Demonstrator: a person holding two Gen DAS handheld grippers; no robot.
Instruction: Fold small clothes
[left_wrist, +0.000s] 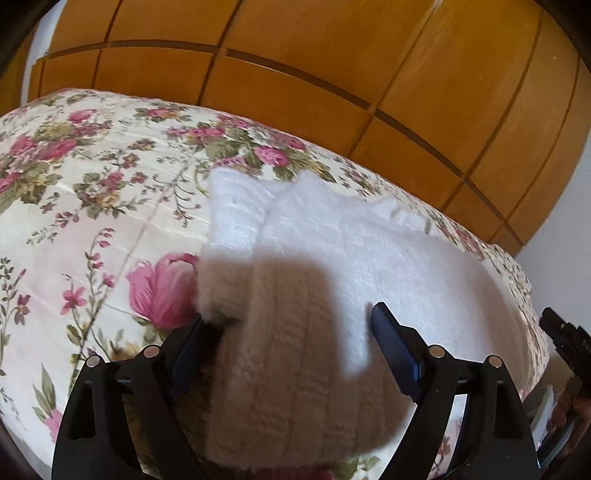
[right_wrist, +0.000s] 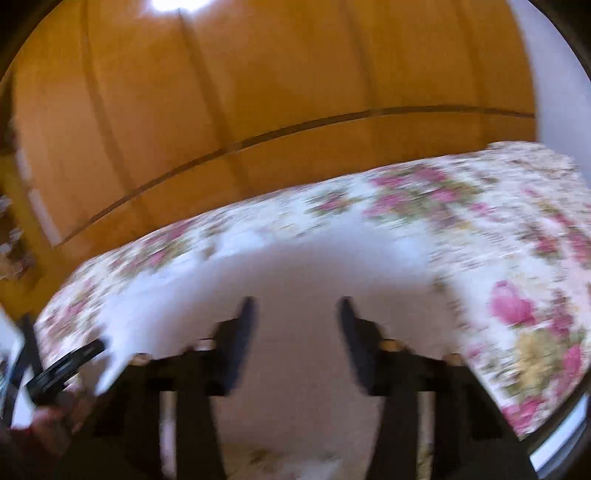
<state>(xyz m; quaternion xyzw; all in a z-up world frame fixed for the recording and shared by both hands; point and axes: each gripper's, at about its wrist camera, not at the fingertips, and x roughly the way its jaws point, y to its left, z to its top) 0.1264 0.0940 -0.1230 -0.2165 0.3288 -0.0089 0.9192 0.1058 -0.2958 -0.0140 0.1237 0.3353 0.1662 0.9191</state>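
The white fleecy garment (left_wrist: 295, 266) lay partly folded on the bed (left_wrist: 92, 206), left tongs (left_wrist: 288, 325) wide open astride it gripping nothing, right tongs (right_wrist: 295, 310) narrower and apparently empty, so the loose fold risked springing apart.

One white fleece garment (left_wrist: 332, 258) is counted, lying on one bed with a floral cover (left_wrist: 92, 206). Two hand-held grippers are recorded: the left (left_wrist: 288, 325) and the right (right_wrist: 297, 306). One wooden wardrobe (left_wrist: 295, 74) is noted behind the bed; its panels are not counted.
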